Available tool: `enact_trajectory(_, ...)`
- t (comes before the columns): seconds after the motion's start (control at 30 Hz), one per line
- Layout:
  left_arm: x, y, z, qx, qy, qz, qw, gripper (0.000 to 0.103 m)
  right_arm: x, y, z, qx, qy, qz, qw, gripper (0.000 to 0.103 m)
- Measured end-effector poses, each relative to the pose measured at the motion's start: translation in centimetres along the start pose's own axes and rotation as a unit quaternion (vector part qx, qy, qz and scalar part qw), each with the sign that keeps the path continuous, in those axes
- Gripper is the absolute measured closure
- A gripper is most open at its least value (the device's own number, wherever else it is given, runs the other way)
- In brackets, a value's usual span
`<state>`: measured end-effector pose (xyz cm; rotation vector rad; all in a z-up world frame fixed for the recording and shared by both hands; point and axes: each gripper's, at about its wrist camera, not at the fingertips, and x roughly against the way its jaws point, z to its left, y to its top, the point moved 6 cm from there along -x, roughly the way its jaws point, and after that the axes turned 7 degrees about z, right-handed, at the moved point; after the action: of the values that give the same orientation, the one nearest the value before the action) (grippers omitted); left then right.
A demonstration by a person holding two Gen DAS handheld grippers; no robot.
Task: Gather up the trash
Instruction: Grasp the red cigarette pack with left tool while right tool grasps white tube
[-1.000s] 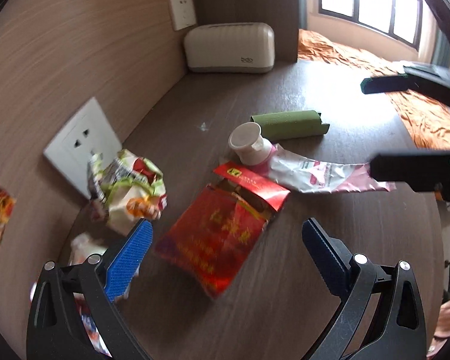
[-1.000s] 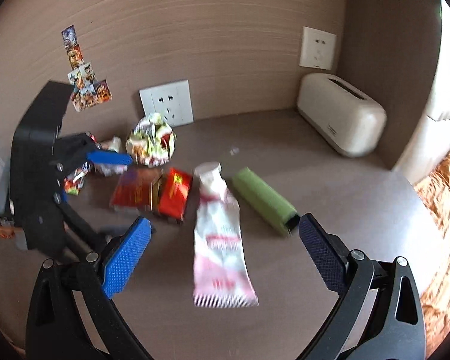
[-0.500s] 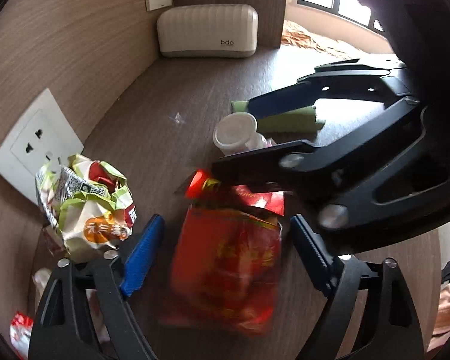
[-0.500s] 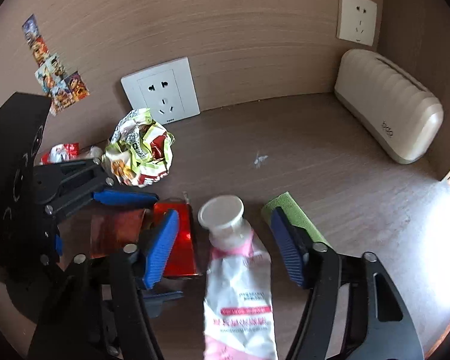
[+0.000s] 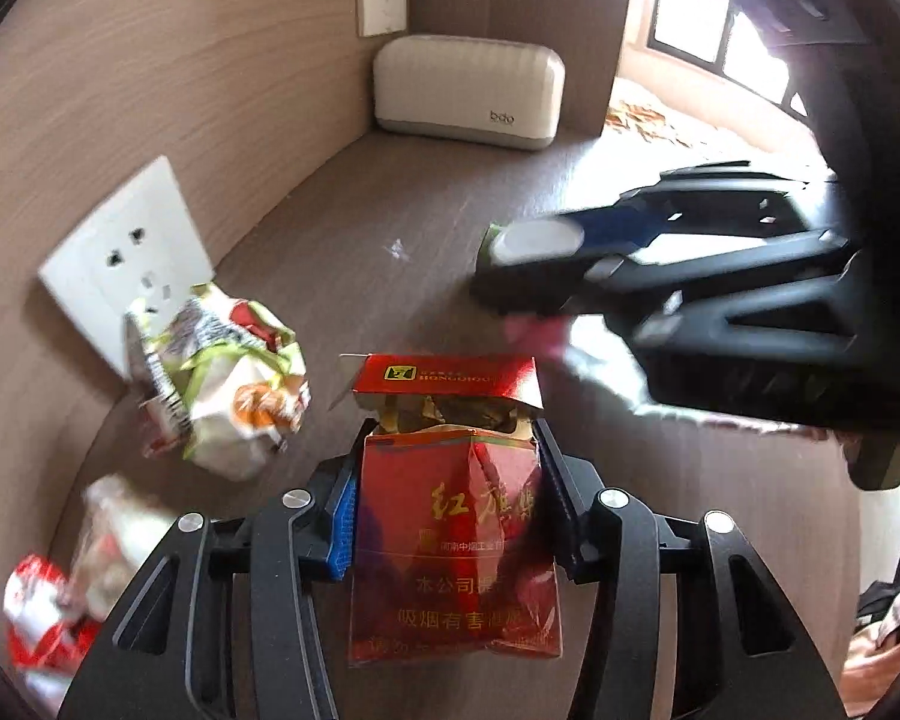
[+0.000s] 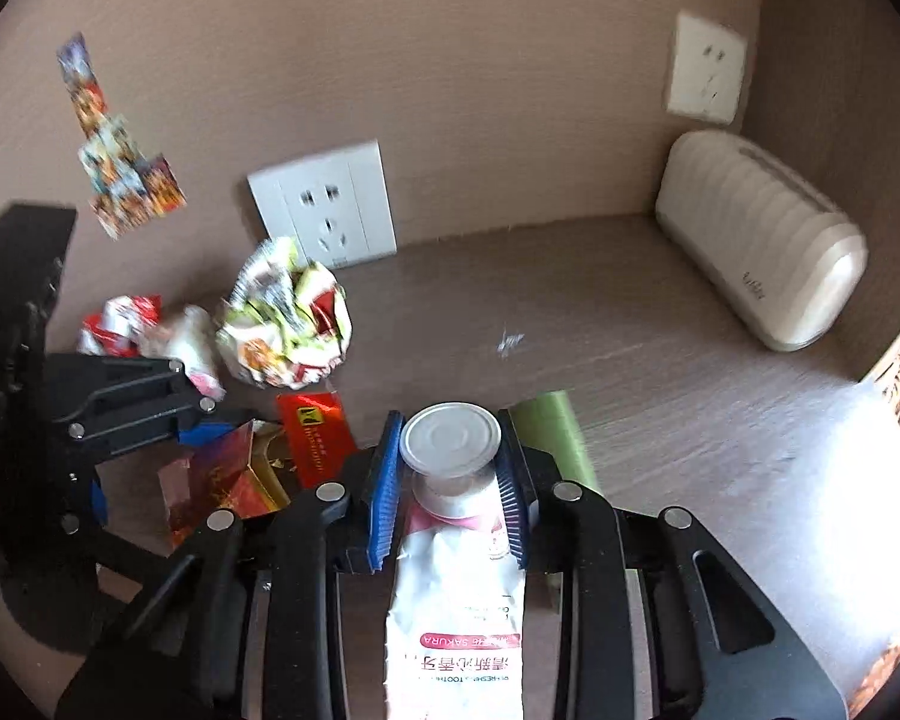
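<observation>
Red card, crumpled and flipped open at the lid — the cigarette pack [image 5: 450,516] sits clamped between the blue pads of the left gripper [image 5: 447,498], jaws closed in on its sides. The right gripper [image 6: 450,480] is pinched on the toothpaste tube [image 6: 456,594] just below its white cap [image 6: 451,438]. Taking the wall socket [image 6: 324,210] as landmark: a crumpled snack wrapper [image 6: 285,324] lies right below it on the wooden desk [image 6: 660,372], the pack in front of that, the tube to the pack's right, a green roll [image 6: 549,426] touching the right gripper's far side.
</observation>
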<state>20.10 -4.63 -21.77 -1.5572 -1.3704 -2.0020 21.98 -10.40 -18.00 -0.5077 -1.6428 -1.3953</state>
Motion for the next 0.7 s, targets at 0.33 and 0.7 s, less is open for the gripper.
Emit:
enact_trajectory(0.33,5.5,0.3,-6.1,0.003,-0.005,-0.031,0.9995,0.055,9.3,-3.7,-2.0,-0.035,-0.001,-0.055,0.998,0.072)
enact_trajectory(0.7,4.8,2.3,-20.1,-0.08,-0.059,-0.029,0.9946,0.055,17.2,-14.2,-8.9,-0.102,-0.05,-0.038,0.993,0.072)
